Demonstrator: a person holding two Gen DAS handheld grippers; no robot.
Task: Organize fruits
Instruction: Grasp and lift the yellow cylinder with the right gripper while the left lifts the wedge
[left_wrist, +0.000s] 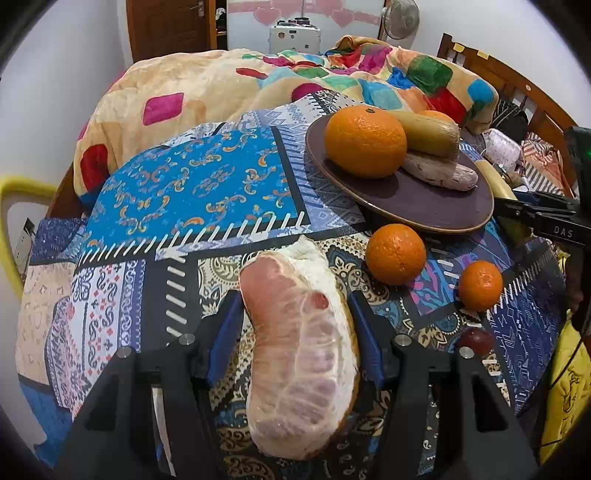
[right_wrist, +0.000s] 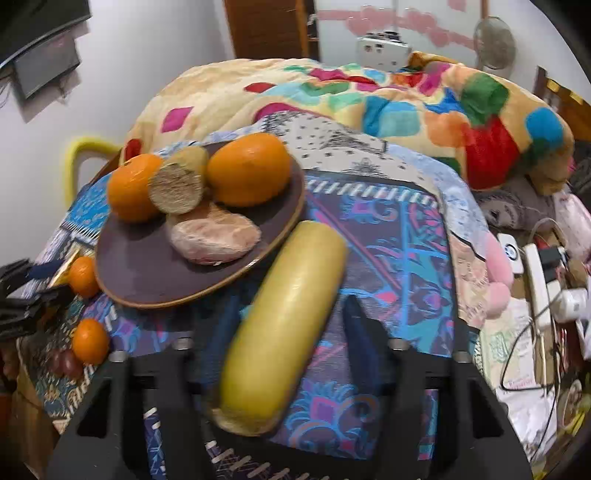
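A peeled pomelo segment (left_wrist: 301, 354) is clamped between the blue pads of the left gripper (left_wrist: 295, 325), above the patterned bedspread (left_wrist: 192, 192). A yellow-skinned cut fruit piece (right_wrist: 284, 325) lies between the jaws of the right gripper (right_wrist: 291, 332); whether the pads press on it cannot be told. On the brown plate (left_wrist: 436, 206) two oranges, a cut piece and another segment are seen. Two small oranges (left_wrist: 395, 254) lie on the bedspread beside the plate's near rim.

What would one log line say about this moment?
left tool: grips pomelo segment | right tool: around yellow fruit piece, grip unclear | plate: holds oranges
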